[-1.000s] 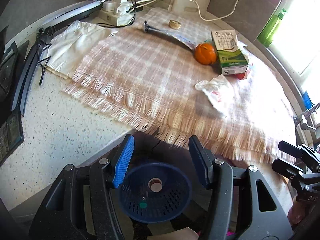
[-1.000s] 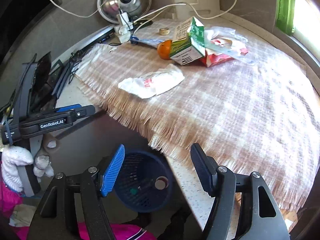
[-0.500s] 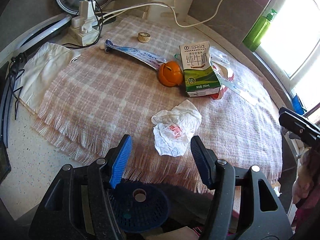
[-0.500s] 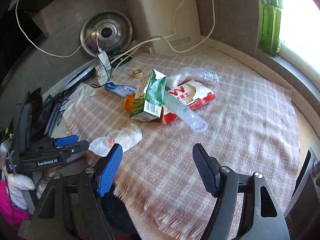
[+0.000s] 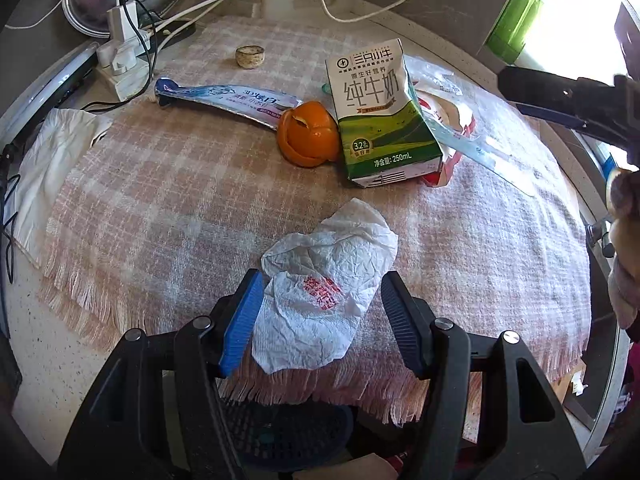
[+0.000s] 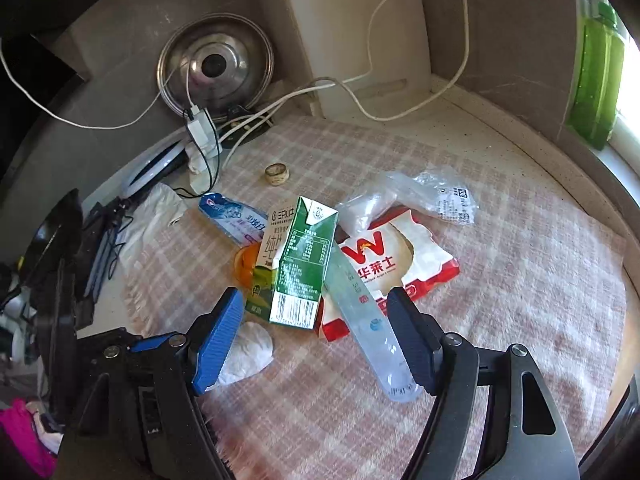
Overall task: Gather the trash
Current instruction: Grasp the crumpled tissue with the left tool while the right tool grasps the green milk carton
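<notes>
Left gripper [image 5: 320,312]: spread wide, straddling the crumpled paper wrapper, blue pad just beside one edge, dark pad just off the other; clamped on nothing.
Crumpled paper wrapper [image 5: 324,296]: white with red print, lying on the plaid cloth near the fringed edge, in front of the milk carton.
Right gripper [image 6: 316,336]: spread wide, poised above the cloth in front of the milk carton; gripping nothing.
Milk carton [image 6: 300,268]: green and white, resting tilted on the red-and-white wrapper, landmark for the rest.
Orange peel [image 5: 308,134]: touching the milk carton's left side.
Toothpaste tube [image 5: 228,98]: flattened, stretching left from behind the orange peel.
Red-and-white wrapper [image 6: 396,264]: under and right of the milk carton.
Clear plastic strip [image 6: 368,328]: lying across that wrapper, just right of the milk carton.
Clear plastic bag [image 6: 416,200]: behind the red-and-white wrapper.
Small cap [image 5: 249,57]: well behind the milk carton, to the left.
Plaid cloth [image 5: 160,184]: beneath all of it.
Blue basket [image 5: 288,432]: below the cloth's fringe, under the left gripper.
</notes>
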`<state>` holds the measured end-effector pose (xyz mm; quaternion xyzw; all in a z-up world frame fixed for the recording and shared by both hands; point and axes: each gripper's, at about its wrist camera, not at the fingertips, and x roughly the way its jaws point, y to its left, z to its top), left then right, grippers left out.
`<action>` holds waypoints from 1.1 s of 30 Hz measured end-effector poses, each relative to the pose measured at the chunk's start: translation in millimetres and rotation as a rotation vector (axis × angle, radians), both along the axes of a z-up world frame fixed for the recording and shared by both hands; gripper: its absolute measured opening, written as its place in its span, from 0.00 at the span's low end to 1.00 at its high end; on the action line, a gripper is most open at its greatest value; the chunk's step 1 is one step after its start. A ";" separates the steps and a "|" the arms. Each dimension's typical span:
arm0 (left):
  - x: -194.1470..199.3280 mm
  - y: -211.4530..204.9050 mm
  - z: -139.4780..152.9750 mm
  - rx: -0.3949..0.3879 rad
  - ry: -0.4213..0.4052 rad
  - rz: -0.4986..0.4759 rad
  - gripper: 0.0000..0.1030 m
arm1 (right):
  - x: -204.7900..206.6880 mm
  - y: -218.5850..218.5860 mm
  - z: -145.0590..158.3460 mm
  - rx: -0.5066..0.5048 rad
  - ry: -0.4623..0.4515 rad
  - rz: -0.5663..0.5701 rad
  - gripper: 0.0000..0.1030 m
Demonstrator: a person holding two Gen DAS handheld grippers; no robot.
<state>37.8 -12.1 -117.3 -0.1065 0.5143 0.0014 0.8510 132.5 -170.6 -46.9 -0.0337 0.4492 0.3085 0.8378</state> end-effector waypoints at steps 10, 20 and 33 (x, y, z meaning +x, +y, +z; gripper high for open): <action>13.1 0.6 -14.2 -0.004 0.034 0.011 0.61 | 47.4 30.5 -30.7 0.005 0.099 0.060 0.72; 19.6 -5.6 -23.7 0.001 0.047 -0.001 0.55 | 68.0 45.4 -49.4 0.005 0.152 0.073 0.72; 27.8 -6.6 -23.0 -0.037 0.041 -0.004 0.12 | 73.7 55.6 -52.8 0.020 0.175 0.093 0.43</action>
